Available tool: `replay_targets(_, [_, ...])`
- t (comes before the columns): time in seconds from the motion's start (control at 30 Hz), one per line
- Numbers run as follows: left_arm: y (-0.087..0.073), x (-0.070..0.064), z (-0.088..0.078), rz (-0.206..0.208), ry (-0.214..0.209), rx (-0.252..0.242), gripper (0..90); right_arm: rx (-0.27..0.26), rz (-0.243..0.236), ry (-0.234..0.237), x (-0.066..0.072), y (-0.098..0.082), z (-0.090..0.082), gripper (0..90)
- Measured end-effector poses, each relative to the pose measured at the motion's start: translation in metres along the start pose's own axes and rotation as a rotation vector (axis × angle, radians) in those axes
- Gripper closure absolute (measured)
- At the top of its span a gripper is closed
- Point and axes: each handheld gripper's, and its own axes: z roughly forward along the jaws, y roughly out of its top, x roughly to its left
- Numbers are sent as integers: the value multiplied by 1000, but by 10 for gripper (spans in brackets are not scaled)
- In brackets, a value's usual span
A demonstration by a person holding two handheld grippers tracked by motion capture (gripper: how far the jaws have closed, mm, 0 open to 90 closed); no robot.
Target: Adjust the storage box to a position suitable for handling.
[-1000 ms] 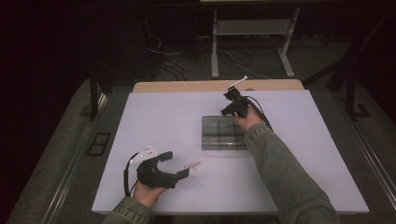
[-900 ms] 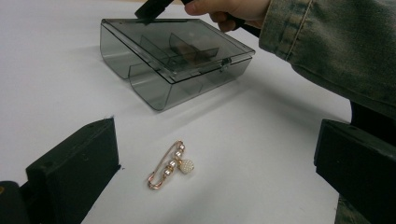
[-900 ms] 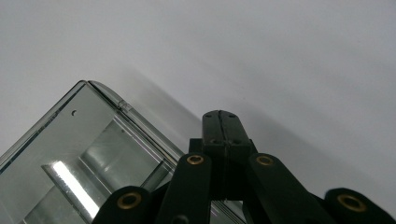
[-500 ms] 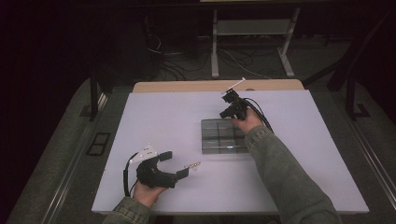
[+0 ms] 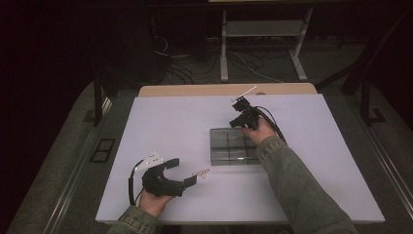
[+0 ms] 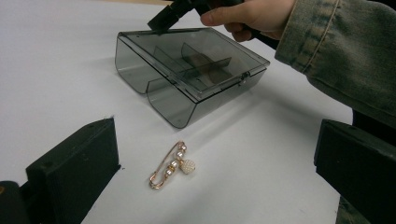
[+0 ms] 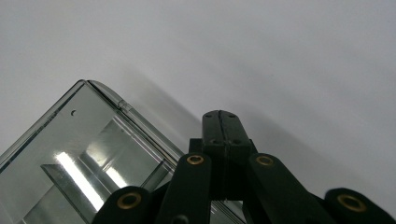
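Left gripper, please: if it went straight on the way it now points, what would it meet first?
Probably the gold pin brooch lying between the open jaws of the left gripper; beyond it the smoky clear box.

a smoky clear plastic box (image 6: 189, 70) lies flat near the middle of the white table (image 5: 170, 122), lid shut, with thin dividers inside splitting it into compartments. its front wall curves in two rounded bulges. just in front of it, apart from it, a gold safety-pin brooch (image 6: 172, 165) with pearly beads and a beaded heart charm lies flat.
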Motion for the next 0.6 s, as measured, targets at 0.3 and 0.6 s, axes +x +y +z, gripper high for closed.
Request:
replay_targets(0.3, [0, 0, 0, -5, 2, -2, 0, -10, -3, -14, 4, -10, -7, 898])
replay_targets(0.6, [-1, 0, 1, -4, 1, 2, 0, -29, -9, -4, 7, -16, -13, 897])
